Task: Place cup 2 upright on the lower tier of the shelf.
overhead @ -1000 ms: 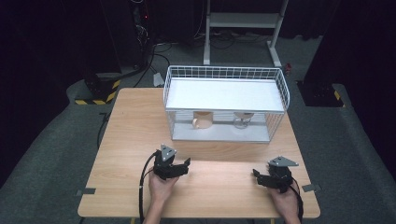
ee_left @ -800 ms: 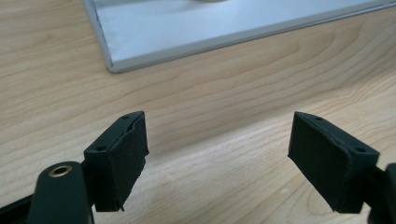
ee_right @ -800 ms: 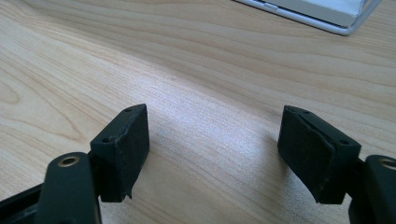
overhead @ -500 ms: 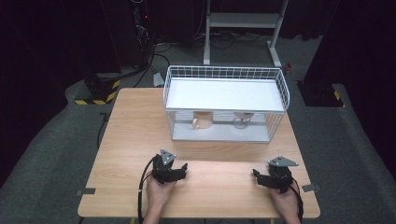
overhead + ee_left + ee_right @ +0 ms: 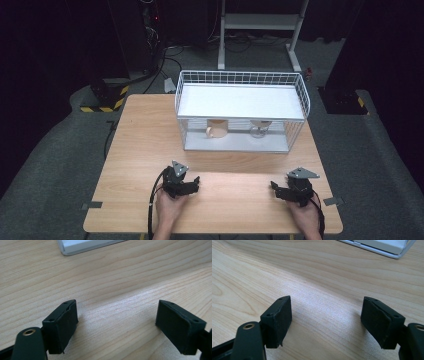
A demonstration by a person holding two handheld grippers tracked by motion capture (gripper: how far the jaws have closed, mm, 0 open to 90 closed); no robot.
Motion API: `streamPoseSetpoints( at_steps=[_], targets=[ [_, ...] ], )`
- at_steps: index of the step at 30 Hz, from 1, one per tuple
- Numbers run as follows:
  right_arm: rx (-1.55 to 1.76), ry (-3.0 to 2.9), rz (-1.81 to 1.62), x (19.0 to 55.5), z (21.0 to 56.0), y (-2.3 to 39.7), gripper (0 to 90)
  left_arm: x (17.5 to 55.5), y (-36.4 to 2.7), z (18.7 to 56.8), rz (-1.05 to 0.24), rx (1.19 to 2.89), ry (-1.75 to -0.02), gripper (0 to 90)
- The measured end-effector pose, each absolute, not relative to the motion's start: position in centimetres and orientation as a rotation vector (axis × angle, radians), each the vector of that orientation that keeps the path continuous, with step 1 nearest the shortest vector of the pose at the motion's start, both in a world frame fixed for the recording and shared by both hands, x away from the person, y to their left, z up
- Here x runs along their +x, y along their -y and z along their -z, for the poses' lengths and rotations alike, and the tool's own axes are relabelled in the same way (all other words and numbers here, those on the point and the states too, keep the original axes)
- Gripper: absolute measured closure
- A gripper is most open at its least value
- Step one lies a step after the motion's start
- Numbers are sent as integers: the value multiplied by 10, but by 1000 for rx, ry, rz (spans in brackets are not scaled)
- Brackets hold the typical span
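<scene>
A light wood bench (image 5: pixel 140 150) is seen from the high view, w/ dark floor all round it. A white wire rack (image 5: pixel 241 111) is set at the far edge of the bench, approx. centred, a bit toward the far right corner. Its top shelf is a plain white sheet w/ a wire rail round it. Under that shelf, on the rack's lower level, a tan mug (image 5: pixel 216 128) is stood at the left and a clear glass item (image 5: pixel 259 128) at the right, well apart from each other; the glass item is too small to be told exactly.

The left gripper (image 5: pixel 192 183) is held near the bench's near edge, left of centre, by the left hand (image 5: pixel 169 206). In the left gripper view its jaws are seen wide apart, w/ bare wood between them and nothing gripped; a corner of the rack's base (image 5: pixel 85 246) is seen at the top.

The right gripper (image 5: pixel 275 188) is held near the near right corner by the right hand (image 5: pixel 304 215). In the right gripper view its jaws are likewise spread wide over bare wood, nothing between them; the rack base edge (image 5: pixel 384 247) is caught at top right.

Both grippers are kept well apart from each other and from the rack. A black cable (image 5: pixel 151 200) is trailed from the left gripper over the near edge.
</scene>
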State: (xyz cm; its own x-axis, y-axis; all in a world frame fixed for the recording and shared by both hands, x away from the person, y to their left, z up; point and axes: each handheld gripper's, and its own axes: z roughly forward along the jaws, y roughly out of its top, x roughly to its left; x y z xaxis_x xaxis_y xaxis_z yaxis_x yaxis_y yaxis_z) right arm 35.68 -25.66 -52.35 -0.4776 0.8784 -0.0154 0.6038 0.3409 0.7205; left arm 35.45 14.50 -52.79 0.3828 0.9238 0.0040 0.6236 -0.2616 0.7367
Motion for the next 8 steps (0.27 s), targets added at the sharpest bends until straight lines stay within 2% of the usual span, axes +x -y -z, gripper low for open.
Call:
streamPoseSetpoints(
  at_steps=[8],
  targets=[
    [1303,-2208,-928,357,524,257,252,354,-145,528,-591,1989,-1328,175]
  ],
)
